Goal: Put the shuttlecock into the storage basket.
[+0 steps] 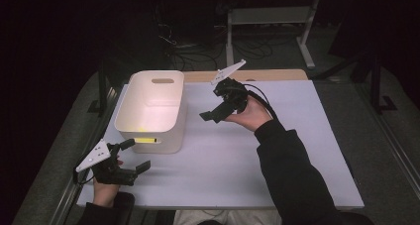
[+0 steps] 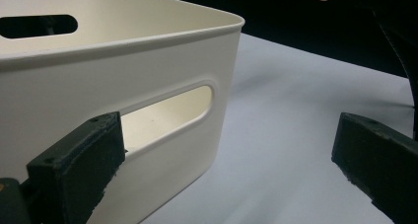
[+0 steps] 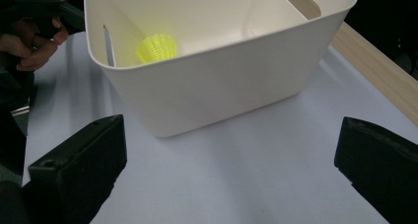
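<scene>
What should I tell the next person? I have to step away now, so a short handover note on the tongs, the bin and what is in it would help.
Left tongs: open, empty, low at the near left corner of the table, beside the bin's handle slot.
Right tongs: open, empty, held above the table to the right of the bin, pointing at it.
White bin: upright on the left of the table.
Yellow mesh piece: lying inside the bin, by the near wall.
Done, as it looks: the yellow piece is in the bin.
Left: nothing else on the table to pick up; both tongs can probably pull back.
</scene>
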Available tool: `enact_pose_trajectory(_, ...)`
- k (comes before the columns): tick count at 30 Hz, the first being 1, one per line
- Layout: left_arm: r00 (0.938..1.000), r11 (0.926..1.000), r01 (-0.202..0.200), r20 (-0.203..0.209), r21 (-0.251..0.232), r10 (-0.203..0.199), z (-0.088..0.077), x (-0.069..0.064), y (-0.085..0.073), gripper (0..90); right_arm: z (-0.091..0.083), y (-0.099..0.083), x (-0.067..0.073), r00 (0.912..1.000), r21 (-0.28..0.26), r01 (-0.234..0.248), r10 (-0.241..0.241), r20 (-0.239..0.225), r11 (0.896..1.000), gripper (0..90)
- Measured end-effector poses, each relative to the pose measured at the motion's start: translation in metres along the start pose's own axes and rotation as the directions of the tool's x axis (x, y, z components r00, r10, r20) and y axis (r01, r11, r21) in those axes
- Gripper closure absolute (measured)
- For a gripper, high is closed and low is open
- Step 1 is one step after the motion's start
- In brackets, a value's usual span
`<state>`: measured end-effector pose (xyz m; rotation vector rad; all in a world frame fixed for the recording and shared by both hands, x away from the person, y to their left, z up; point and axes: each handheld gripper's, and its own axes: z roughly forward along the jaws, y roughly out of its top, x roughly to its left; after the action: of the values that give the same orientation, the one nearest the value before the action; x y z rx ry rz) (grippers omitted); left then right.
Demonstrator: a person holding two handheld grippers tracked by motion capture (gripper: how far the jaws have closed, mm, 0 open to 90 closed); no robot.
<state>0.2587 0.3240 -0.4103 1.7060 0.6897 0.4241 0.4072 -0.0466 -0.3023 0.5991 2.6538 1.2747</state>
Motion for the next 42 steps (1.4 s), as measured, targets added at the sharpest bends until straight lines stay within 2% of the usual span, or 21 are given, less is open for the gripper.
enact_pose_trajectory(16,1.0,1.0,0.001,0.0,0.0,-0.001,0.0,0.0,0.0,0.0,-0.02,-0.032,-0.011,0.9974,-0.031,-0.068,0.068,0.021,0.997,0.0)
enact_pose_trajectory(33,1.0,1.0,0.0,-0.001,-0.001,0.0,0.0,0.0,0.0,0.0,-0.026,-0.05,-0.009,0.9969,-0.034,-0.074,0.075,0.024,0.997,0.0)
enact_pose_trajectory(42,1.0,1.0,0.0,-0.001,0.0,0.0,0.0,0.0,0.0,0.0,-0.033,-0.069,-0.008,0.9954,-0.038,-0.088,0.09,0.032,0.995,0.0)
